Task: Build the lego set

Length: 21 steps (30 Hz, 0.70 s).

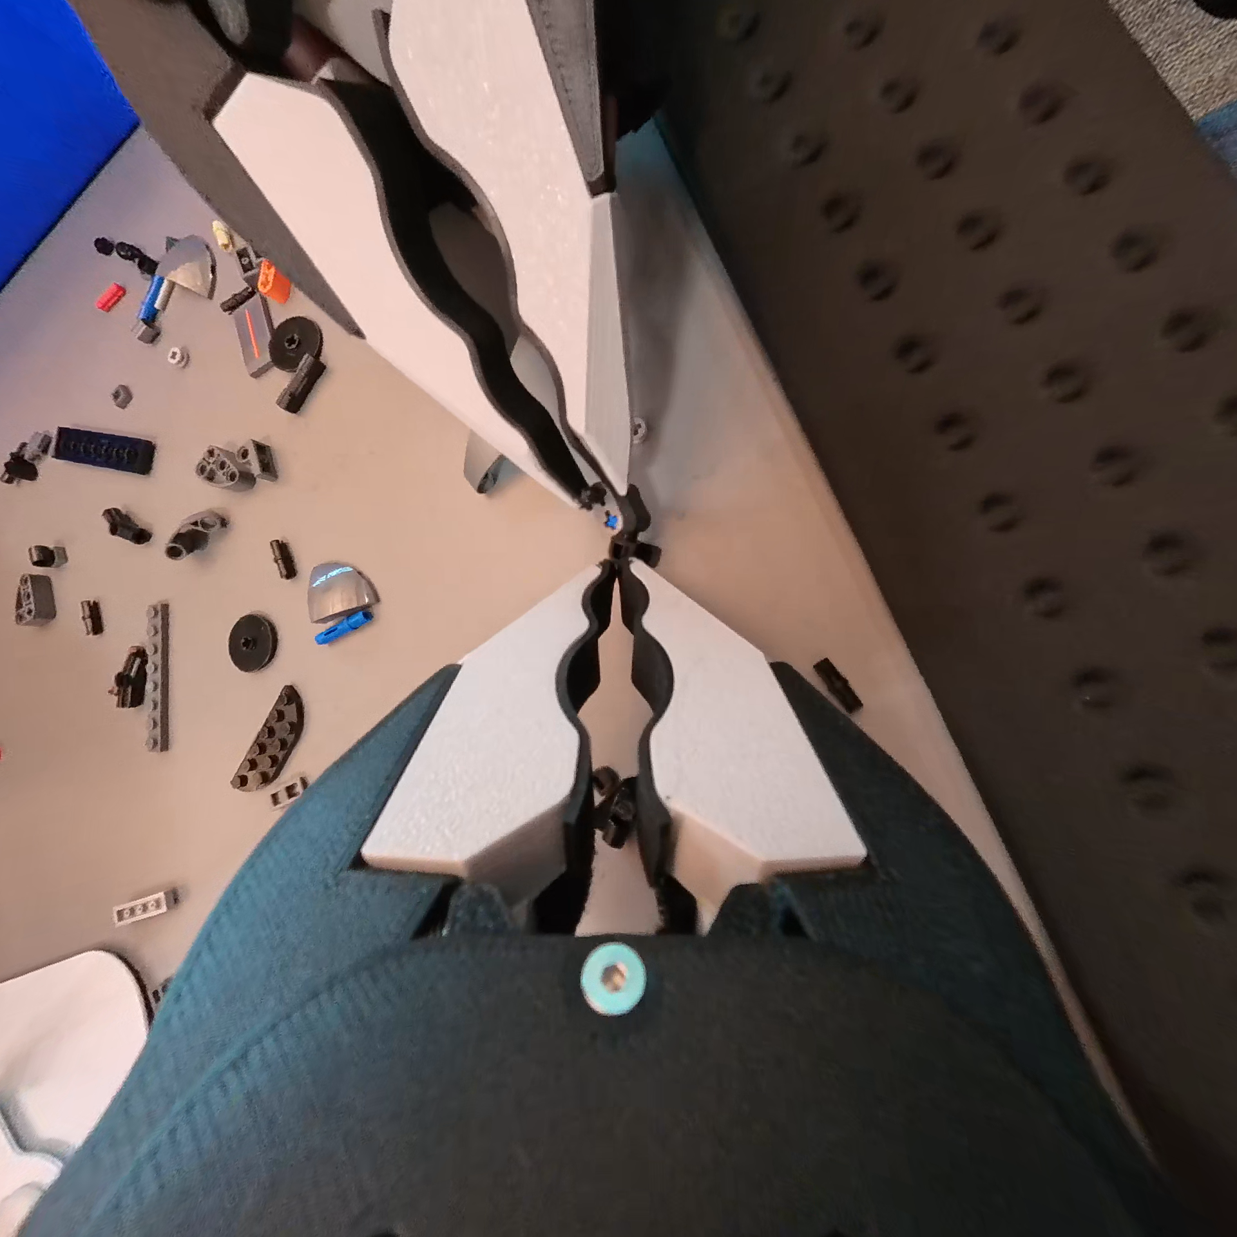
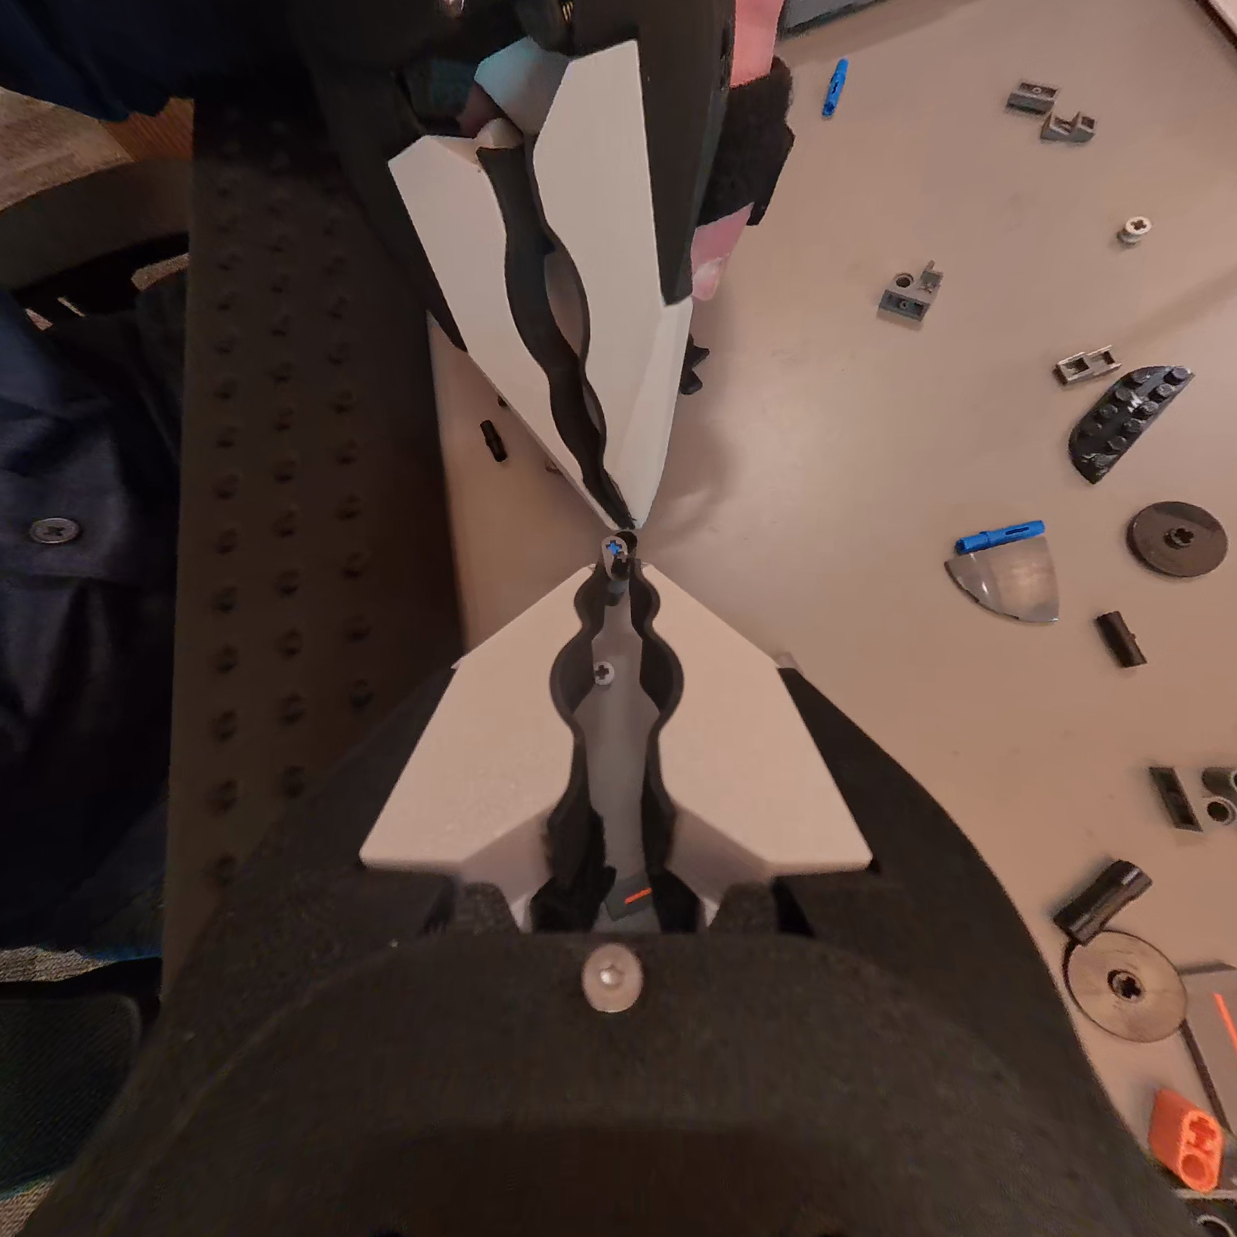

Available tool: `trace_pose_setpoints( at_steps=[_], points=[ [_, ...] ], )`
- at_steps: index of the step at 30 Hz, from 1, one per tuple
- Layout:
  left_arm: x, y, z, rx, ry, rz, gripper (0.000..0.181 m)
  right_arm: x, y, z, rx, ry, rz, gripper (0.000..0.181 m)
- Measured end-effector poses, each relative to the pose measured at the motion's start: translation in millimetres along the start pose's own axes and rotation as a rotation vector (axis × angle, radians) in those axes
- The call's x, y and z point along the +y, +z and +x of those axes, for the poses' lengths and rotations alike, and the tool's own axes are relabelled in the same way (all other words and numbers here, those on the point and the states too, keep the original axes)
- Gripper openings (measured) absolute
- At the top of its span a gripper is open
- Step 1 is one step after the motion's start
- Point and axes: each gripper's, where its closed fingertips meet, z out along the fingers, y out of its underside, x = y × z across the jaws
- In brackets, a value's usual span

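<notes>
I hold both tools tip to tip above the table [image 1: 415,535]; left tool [image 1: 614,561] clamped on a black connector [image 1: 632,550], right tool [image 2: 619,569] clamped on a grey piece [image 2: 614,550]; any misalignment risks dropping either.

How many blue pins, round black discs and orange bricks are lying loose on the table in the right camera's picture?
Blue pins: 2
Round black discs: 2
Orange bricks: 1
Total: 5
</notes>
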Motion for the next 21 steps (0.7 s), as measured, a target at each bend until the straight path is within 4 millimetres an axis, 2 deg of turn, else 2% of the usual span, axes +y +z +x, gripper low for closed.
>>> trace_pose_setpoints(
  at_steps=[21],
  points=[
    [1.1, 3.3, 3.5, 0.024, 0.005, -0.008, 0.0, 4.4, 7.3, -2.2, -0.007, -0.029, -0.05, 0.004]
  ],
)
